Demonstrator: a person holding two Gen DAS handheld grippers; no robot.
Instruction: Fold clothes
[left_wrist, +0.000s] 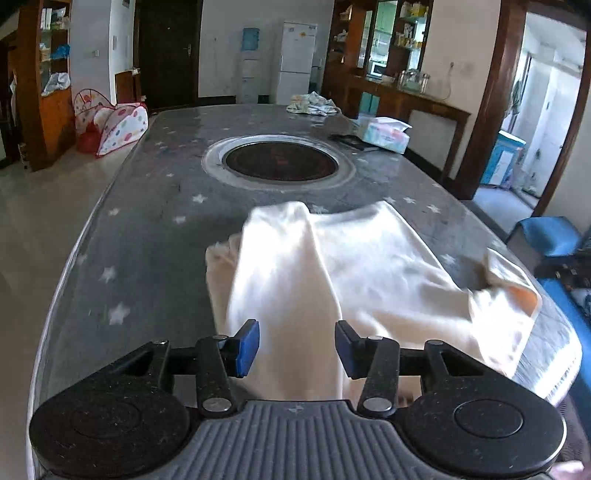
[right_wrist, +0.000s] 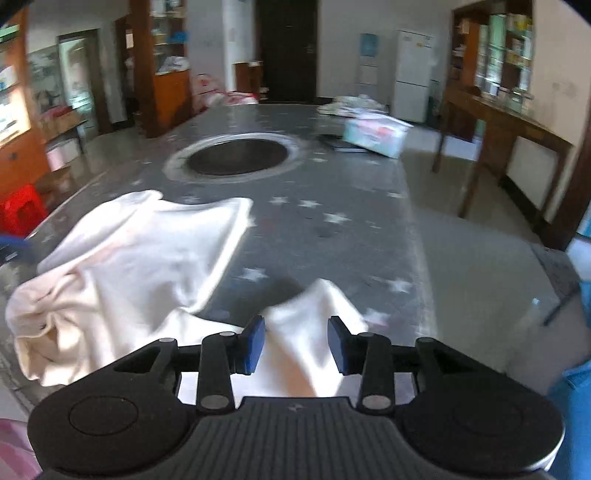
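Garment: a cream-white piece of clothing, lying rumpled on the near end of the grey star-patterned table, short of the round dark inset at the table's middle. In the left wrist view the cloth rises in a loose ridge between the fingers of the left gripper, whose blue pads stand spread with fabric in the gap but not clamped. In the right wrist view the right gripper is likewise spread, with a raised flap of the same garment passing between its pads; the main bulk lies bunched to the left. Both views are blurred, so the exact edge or corner under each gripper cannot be told, nor whether a fold has been laid. Judgement: the layout fits either taking hold of two points or letting go of them. For a clean result, each gripper should meet the cloth at a hem or corner rather than mid-panel, take a single layer only, and sit level with its partner so the cloth hangs square. Keep the fabric clear of the tissue box and the other clothes at the far end.
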